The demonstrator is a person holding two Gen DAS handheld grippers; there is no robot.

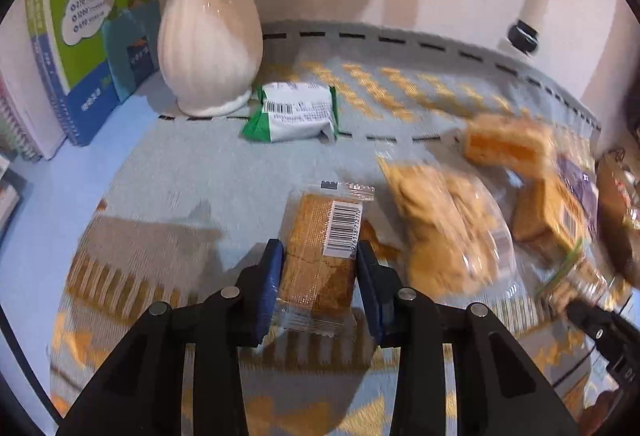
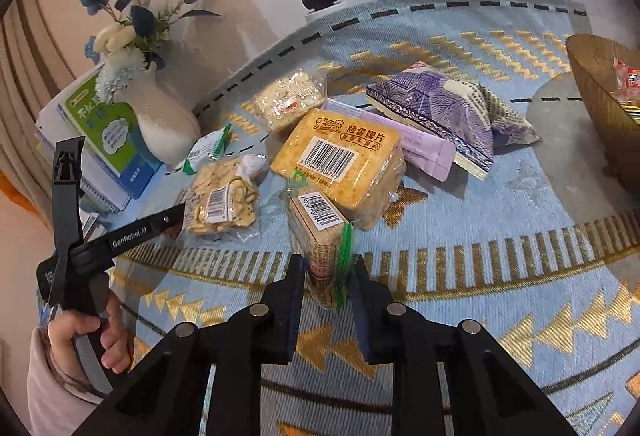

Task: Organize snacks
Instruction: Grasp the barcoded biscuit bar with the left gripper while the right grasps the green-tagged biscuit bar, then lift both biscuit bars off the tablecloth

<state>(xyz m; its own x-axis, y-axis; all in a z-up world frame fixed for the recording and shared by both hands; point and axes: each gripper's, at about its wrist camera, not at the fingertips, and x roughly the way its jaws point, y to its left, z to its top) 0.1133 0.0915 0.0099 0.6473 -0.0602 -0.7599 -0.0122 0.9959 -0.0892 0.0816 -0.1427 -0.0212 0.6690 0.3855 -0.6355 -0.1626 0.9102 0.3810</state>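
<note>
- Fingers of the left gripper (image 1: 318, 268) are clamped on a clear-wrapped brown cracker bar with a barcode (image 1: 320, 256), low in the left wrist view.
- Right gripper (image 2: 326, 276) fingers pinch a narrow green-edged biscuit pack (image 2: 322, 236) on the patterned blue-and-gold cloth (image 2: 500, 276) over the counter.
- Both picks look made; next comes lifting clear, likely toward the golden bowl (image 2: 592, 92).
- That bowl, at the right edge, shows clearly only in the right wrist view.
</note>
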